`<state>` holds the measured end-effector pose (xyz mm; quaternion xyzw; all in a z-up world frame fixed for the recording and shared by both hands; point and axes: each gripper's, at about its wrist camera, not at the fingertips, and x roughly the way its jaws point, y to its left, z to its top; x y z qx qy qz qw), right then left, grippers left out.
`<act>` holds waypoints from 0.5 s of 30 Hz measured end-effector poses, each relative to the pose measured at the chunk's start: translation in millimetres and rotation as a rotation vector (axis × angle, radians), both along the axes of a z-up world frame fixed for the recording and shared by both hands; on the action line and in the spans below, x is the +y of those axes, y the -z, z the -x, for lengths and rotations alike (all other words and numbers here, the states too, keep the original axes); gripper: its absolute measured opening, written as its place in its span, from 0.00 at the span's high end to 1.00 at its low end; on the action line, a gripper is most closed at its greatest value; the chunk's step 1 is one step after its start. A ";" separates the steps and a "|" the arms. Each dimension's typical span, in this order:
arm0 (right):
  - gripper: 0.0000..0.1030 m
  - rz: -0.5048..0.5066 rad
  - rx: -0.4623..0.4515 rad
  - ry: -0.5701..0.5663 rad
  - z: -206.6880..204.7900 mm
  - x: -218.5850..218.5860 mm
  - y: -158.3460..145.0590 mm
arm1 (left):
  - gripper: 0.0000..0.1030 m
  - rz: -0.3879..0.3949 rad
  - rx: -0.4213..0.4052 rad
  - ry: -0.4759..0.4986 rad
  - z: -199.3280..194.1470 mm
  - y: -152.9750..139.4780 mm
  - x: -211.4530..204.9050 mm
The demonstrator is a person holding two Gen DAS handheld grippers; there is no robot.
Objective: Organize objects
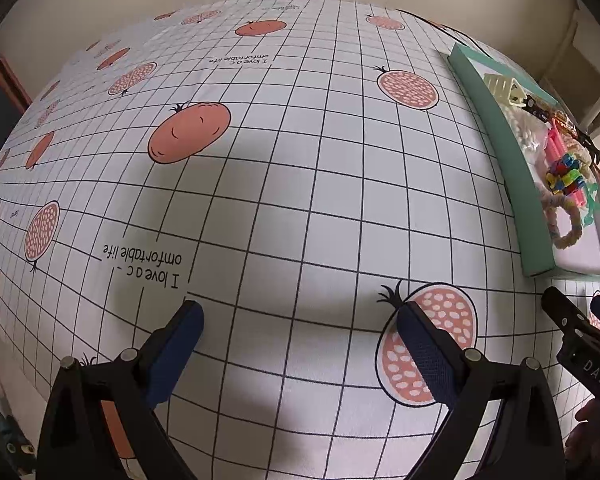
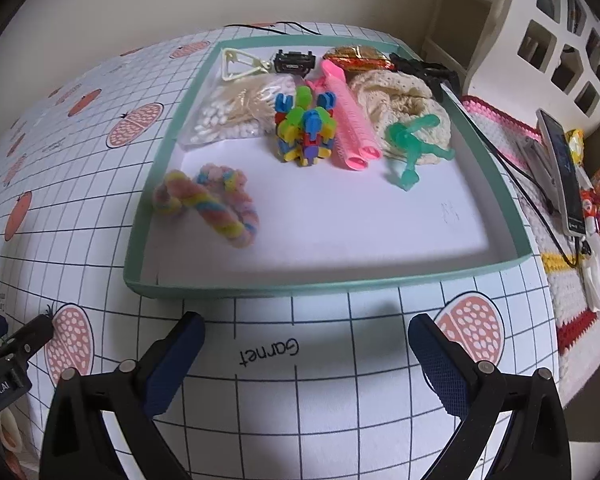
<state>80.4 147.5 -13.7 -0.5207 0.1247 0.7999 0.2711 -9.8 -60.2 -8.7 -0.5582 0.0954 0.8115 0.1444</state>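
While hovering over the grid-print desk [image 2: 320, 400]: left gripper [image 1: 296, 344] and right gripper [image 2: 306, 350], fingers wide, empty. Teal tray [image 2: 332, 282] beyond right gripper, holding rainbow chenille ring [image 2: 216, 204], cotton swabs [image 2: 236, 114], pink rollers [image 2: 348, 120].

Teal tray [image 2: 188, 292]; gridded cloth [image 2: 324, 400], perhaps pomegranate-printed.
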 end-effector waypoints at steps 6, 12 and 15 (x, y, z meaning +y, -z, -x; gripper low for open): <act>0.00 -0.046 0.022 -0.027 2.8 -3.9 -0.4 | 0.05 -0.007 0.023 0.004 -3.0 -0.1 1.1; 0.00 -0.065 0.028 -0.038 3.3 -9.1 -0.6 | 0.05 -0.013 0.042 0.008 -4.6 0.1 0.4; 0.00 -0.065 0.035 -0.041 3.1 -9.6 -0.4 | 0.05 -0.017 0.051 0.010 -1.8 1.6 -0.9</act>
